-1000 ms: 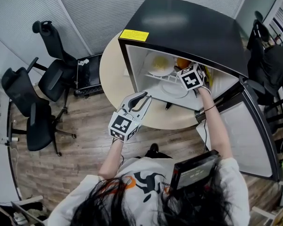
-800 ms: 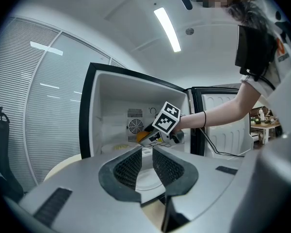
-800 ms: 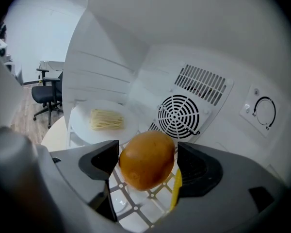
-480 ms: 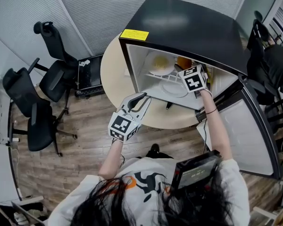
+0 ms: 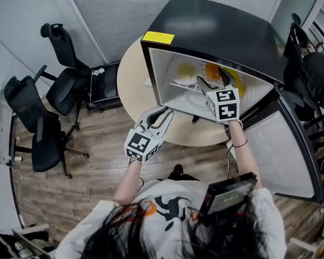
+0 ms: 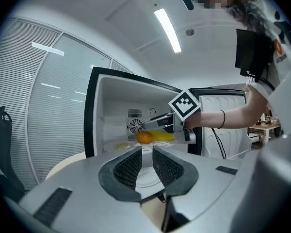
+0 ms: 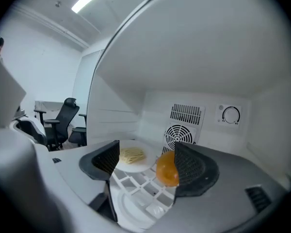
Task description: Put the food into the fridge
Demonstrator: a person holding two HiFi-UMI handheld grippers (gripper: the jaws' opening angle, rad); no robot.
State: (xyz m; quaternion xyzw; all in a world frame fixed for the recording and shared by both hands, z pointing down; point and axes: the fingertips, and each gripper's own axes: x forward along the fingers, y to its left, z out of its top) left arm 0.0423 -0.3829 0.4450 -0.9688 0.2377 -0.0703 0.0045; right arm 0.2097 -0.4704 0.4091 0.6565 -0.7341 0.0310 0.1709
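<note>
The small black fridge [image 5: 216, 31] stands open on a round table [image 5: 130, 82]. On its wire shelf sit a white plate of pale yellow food [image 5: 184, 72], an orange [image 5: 211, 72] and a banana [image 5: 235, 81]. A second, bare plate [image 7: 136, 205] lies on the level below. My right gripper [image 5: 208, 83] is at the fridge mouth, open and empty, with the orange [image 7: 166, 169] and the food plate [image 7: 132, 155] just beyond its jaws. My left gripper [image 5: 162, 115] hovers in front of the fridge over the table edge, jaws almost together and holding nothing.
The fridge door [image 5: 291, 150] hangs open at the right. Two black office chairs [image 5: 35, 123] [image 5: 65, 74] stand on the wooden floor at the left. A person in dark clothes [image 5: 313, 74] sits at the far right, behind the fridge.
My right gripper has drawn back out of the fridge toward me, uncovering the orange and banana on the shelf. My left gripper has stayed where it was.
</note>
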